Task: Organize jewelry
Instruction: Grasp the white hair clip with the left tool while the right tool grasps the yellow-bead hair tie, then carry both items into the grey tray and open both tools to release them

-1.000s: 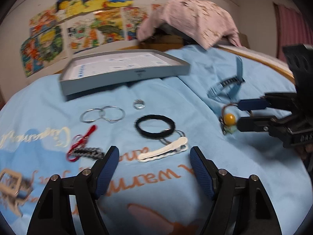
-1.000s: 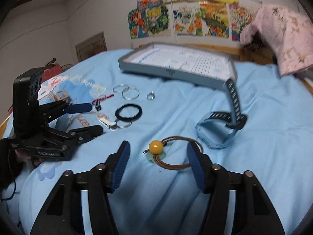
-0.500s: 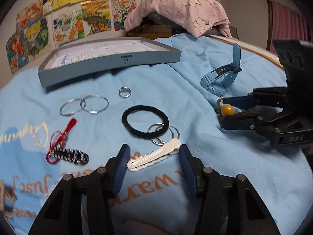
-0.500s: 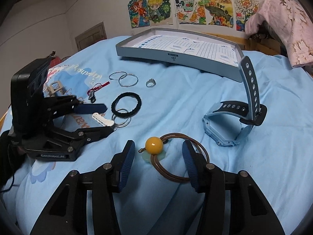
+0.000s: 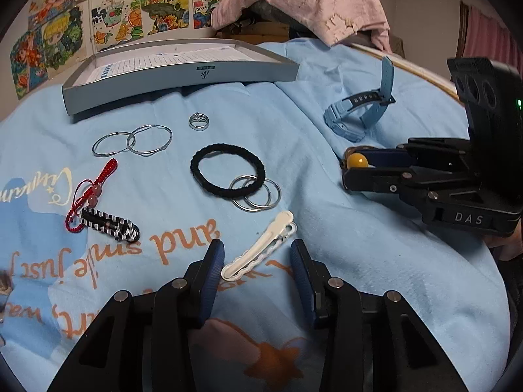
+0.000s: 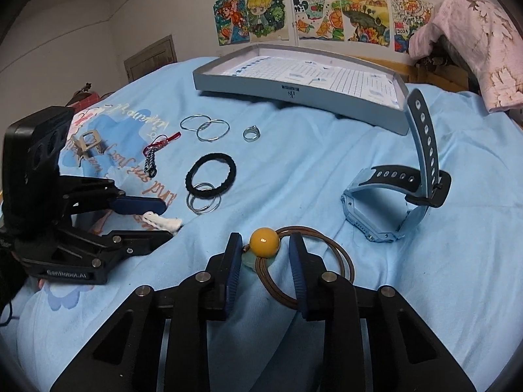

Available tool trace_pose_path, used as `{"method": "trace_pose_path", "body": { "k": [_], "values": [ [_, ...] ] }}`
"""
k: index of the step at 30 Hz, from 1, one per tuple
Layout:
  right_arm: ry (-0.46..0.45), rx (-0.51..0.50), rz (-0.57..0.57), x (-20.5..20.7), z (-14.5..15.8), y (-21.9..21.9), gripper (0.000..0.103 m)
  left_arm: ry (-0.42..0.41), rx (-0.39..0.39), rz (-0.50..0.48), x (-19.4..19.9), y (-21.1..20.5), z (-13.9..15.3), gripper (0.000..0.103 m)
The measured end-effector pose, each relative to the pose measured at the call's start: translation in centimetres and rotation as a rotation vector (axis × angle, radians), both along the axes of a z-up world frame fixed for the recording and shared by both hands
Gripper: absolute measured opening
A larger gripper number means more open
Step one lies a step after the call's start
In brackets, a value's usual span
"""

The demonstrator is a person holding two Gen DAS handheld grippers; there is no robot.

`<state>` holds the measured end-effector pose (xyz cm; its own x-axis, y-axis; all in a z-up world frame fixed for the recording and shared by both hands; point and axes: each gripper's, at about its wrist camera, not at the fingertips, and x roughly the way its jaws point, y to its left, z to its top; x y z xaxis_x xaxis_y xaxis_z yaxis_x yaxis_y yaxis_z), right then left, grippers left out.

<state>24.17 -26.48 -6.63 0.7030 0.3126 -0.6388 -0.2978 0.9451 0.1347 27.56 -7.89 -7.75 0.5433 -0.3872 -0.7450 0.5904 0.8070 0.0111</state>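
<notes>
A white hair clip lies on the blue bedspread between the blue pads of my left gripper. Those jaws are closing, and a gap still shows on the right side. In the right wrist view the same clip sits between that gripper's fingertips. My right gripper straddles the yellow bead of a brown cord necklace. Its jaws are closing too, with small gaps beside the bead. A grey tray stands at the back.
On the spread lie a black hair tie, linked steel rings, two thin hoops, a small ring, a red cord, a striped clip and a blue watch. A pink cloth is heaped behind.
Both pairs of jaws have narrowed, the left around the white clip and the right around the yellow bead. The left gripper has tipped down and come nearer the clip.
</notes>
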Motion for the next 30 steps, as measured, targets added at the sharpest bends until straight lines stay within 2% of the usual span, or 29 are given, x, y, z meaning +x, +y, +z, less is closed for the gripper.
{"method": "trace_pose_path", "body": {
  "k": [5, 6, 10, 15, 18, 22, 24, 30],
  "values": [
    [0.004, 0.008, 0.001, 0.0, 0.0, 0.1, 0.026, 0.023, 0.042, 0.011, -0.6, -0.3, 0.0, 0.037],
    [0.011, 0.013, 0.001, 0.0, -0.1, 0.1, 0.026, 0.024, 0.048, 0.015, -0.7, -0.3, 0.0, 0.034],
    [0.021, 0.027, -0.001, 0.2, -0.3, 0.0, 0.026, 0.011, 0.081, 0.024, -1.5, -1.2, -0.1, 0.013],
    [0.018, 0.051, -0.005, -0.1, -0.3, -0.2, 0.022, -0.031, 0.121, 0.075, -2.4, -2.0, 0.0, 0.011],
    [0.006, 0.067, -0.004, -0.3, -0.1, -0.2, 0.021, -0.009, 0.054, 0.124, -2.5, -1.3, 0.4, 0.011],
    [-0.026, 0.123, 0.033, -1.2, 0.7, -0.2, 0.02, 0.048, -0.118, 0.176, -3.3, 0.7, 0.6, 0.011],
    [-0.05, 0.133, 0.057, -1.9, 1.2, 0.2, 0.02, 0.047, -0.164, 0.21, -4.0, 1.3, 0.7, 0.011],
    [-0.135, 0.055, 0.1, -3.5, 2.7, 1.8, 0.02, -0.046, -0.147, 0.259, -5.7, 1.3, 2.4, 0.011]
  ]
}}
